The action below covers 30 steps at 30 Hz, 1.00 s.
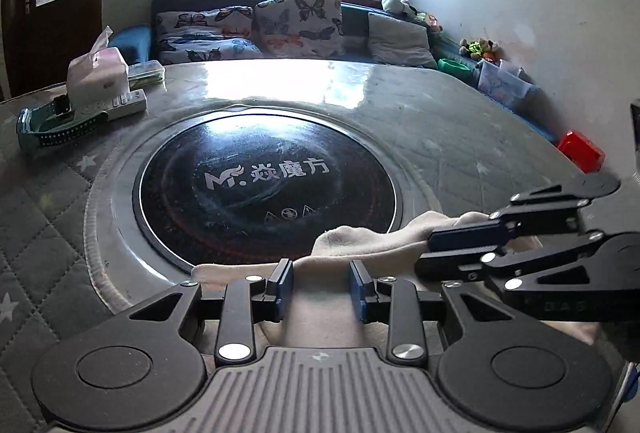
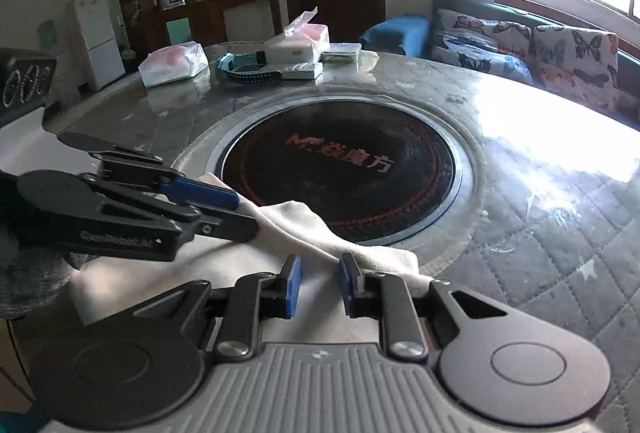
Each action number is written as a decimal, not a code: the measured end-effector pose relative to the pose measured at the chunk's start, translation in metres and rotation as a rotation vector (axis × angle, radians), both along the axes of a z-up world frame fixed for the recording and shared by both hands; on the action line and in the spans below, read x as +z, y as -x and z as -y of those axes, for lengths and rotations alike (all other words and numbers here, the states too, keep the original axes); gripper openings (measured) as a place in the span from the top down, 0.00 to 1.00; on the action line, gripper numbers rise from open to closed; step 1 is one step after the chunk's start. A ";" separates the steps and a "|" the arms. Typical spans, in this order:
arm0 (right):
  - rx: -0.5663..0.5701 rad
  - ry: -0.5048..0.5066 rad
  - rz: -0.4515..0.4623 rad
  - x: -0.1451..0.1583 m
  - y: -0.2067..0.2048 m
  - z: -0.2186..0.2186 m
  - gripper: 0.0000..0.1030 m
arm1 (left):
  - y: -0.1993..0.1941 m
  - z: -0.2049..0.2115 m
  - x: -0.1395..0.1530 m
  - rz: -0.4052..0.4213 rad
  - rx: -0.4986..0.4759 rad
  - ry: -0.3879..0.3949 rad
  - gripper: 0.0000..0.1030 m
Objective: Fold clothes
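A cream cloth lies bunched at the near edge of the round table, partly over the rim of the black round hotplate. My left gripper has the cloth running between its blue pads and is shut on a fold of it. From the right, my right gripper pinches the same cloth's raised edge. In the right wrist view the cloth stretches from my right gripper up to the left gripper, which clamps it from the left. The hotplate sits just beyond.
A tissue box, a white power strip and a teal strap sit at the table's far left. A plastic bag lies beside them. A red box is past the right edge. A sofa with butterfly cushions stands behind.
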State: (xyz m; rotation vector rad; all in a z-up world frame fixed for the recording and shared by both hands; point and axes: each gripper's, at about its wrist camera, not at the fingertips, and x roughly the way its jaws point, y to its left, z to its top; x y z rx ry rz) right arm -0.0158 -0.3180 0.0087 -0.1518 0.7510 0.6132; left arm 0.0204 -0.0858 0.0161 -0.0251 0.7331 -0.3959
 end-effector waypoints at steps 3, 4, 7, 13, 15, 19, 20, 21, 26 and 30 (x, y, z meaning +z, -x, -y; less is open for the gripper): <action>-0.017 -0.024 0.019 0.005 0.000 0.003 0.82 | 0.001 0.003 0.004 0.011 -0.006 0.006 0.68; -0.028 -0.027 0.024 0.006 -0.001 0.005 0.82 | 0.000 0.005 0.005 0.012 -0.011 0.010 0.68; -0.080 -0.017 -0.001 0.001 -0.010 0.010 0.82 | -0.005 0.012 0.004 0.009 -0.017 0.009 0.68; -0.093 -0.016 0.001 -0.001 -0.013 0.012 0.81 | -0.010 0.017 0.003 0.002 -0.001 -0.012 0.68; -0.099 -0.026 0.010 0.002 -0.010 0.014 0.81 | -0.006 0.013 0.006 0.009 0.000 -0.002 0.68; -0.108 -0.016 0.017 0.005 -0.003 0.016 0.81 | 0.004 -0.001 0.011 0.025 0.020 -0.009 0.66; -0.107 -0.011 0.019 0.005 -0.001 0.017 0.80 | 0.006 -0.006 0.012 0.028 0.030 -0.014 0.66; -0.108 -0.006 0.023 0.006 0.001 0.016 0.80 | 0.009 -0.011 0.013 0.025 0.043 -0.018 0.66; -0.068 -0.004 0.061 0.017 0.018 0.007 0.80 | 0.028 -0.035 0.018 0.029 0.087 -0.025 0.65; 0.002 0.042 0.097 0.015 0.035 -0.015 0.80 | 0.044 -0.040 0.018 0.039 0.085 -0.032 0.65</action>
